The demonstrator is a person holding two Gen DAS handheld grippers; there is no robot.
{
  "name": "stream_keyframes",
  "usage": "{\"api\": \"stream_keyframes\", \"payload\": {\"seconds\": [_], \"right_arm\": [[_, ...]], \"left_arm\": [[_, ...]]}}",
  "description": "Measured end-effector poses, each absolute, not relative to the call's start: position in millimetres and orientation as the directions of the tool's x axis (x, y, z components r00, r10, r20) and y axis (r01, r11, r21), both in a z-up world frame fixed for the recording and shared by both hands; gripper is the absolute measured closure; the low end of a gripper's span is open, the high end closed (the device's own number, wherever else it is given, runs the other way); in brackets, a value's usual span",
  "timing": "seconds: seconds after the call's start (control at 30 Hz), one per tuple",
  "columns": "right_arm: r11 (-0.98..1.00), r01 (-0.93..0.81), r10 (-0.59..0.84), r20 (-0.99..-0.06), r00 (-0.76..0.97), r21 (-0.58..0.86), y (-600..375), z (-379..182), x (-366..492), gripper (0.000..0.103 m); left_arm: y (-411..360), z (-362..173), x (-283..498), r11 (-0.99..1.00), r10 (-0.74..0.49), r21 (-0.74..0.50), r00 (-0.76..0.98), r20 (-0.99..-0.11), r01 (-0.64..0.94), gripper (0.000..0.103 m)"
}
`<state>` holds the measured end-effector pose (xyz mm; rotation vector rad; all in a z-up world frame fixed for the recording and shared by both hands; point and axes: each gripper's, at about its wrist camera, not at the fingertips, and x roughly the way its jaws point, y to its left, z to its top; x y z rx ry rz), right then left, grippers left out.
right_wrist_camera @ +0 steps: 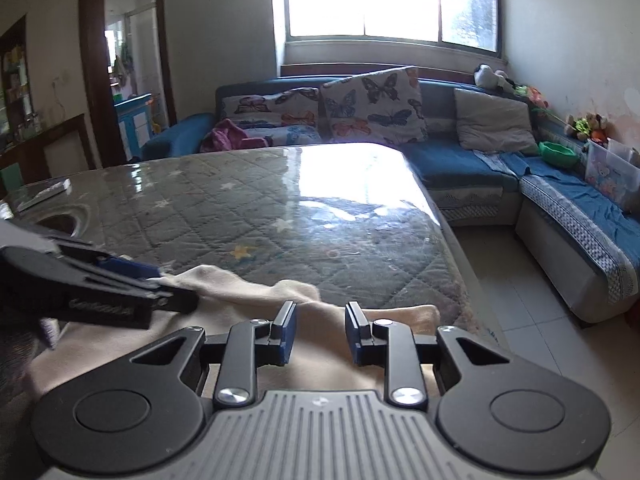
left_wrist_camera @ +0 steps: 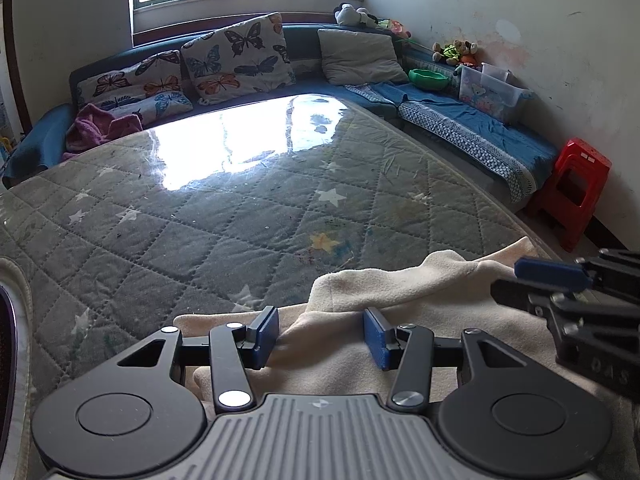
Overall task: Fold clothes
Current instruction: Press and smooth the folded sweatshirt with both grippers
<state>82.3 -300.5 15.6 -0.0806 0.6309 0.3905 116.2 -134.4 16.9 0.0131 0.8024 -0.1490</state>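
Left wrist view, one cream garment [left_wrist_camera: 400, 300], left gripper [left_wrist_camera: 322, 334] agape; right gripper [right_wrist_camera: 320, 334] agape

The cream garment [left_wrist_camera: 420, 320] is soft, matt cloth with a slightly fuzzy nap and rumpled folds. Under it the tabletop [left_wrist_camera: 200, 208] shows a quilted grey fabric with stitched diamonds and printed stars, covered by a clear glossy sheet that mirrors the window. The left tool [left_wrist_camera: 320, 340] has matt black plastic arms, bright metal pivot pins, ribbed grey plastic housing and blue pads [left_wrist_camera: 268, 332] with a dull rubbery look; the right tool [right_wrist_camera: 320, 336] looks the same. The butterfly cushions [left_wrist_camera: 236, 56] are printed woven cloth, the sofa [right_wrist_camera: 448, 160] blue fabric. The red stool [left_wrist_camera: 572, 192] is shiny moulded plastic. The floor [right_wrist_camera: 520, 288] is smooth pale tile.
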Motion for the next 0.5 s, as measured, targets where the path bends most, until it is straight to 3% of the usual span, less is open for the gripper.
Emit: {"api": "stream_keyframes", "payload": {"seconds": [0.5], "right_arm": [[0.906,-0.422,0.351,-0.598,0.720,0.023,-271,13,104,0.078]], "left_arm": [[-143,19,131,0.987,-0.123,-0.012,0.703,-0.700,0.160,0.053]]}}
